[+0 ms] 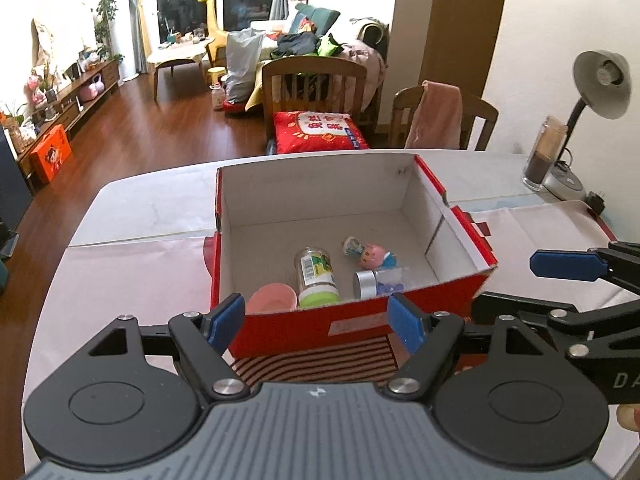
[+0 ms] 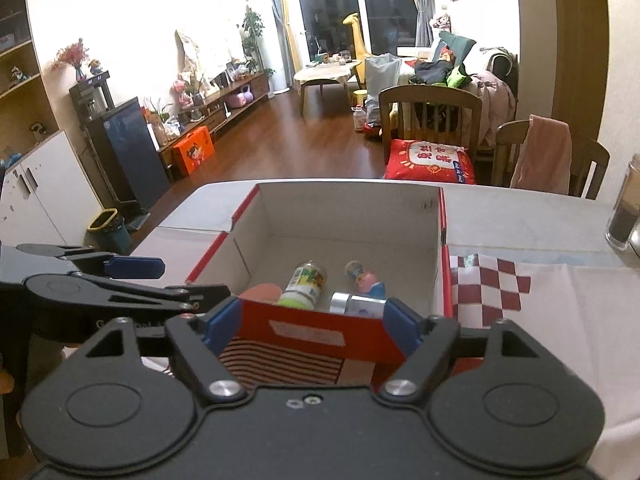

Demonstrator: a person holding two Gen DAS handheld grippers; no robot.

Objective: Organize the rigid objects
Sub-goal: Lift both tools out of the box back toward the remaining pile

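An open red cardboard box [image 1: 472, 236] [image 2: 445, 240] with a white inside stands on the table. In it lie a green-capped bottle [image 1: 316, 270] [image 2: 305, 283], a pink cup [image 1: 273, 298] [image 2: 261, 292], a small pink and blue figure [image 1: 370, 255] [image 2: 366, 278] and a silver-capped clear jar [image 1: 378, 282] [image 2: 358, 304]. My left gripper [image 1: 318, 322] is open and empty just in front of the box's near wall. My right gripper [image 2: 314, 326] is open and empty at the same wall, to the right of the left one.
The table wears a pale cloth with a striped patch [image 1: 320, 360] and a red-checked patch [image 2: 488, 292]. A desk lamp [image 1: 600, 80] and a glass jar [image 1: 546, 154] stand at the far right. Two wooden chairs [image 1: 314, 88] stand behind the table.
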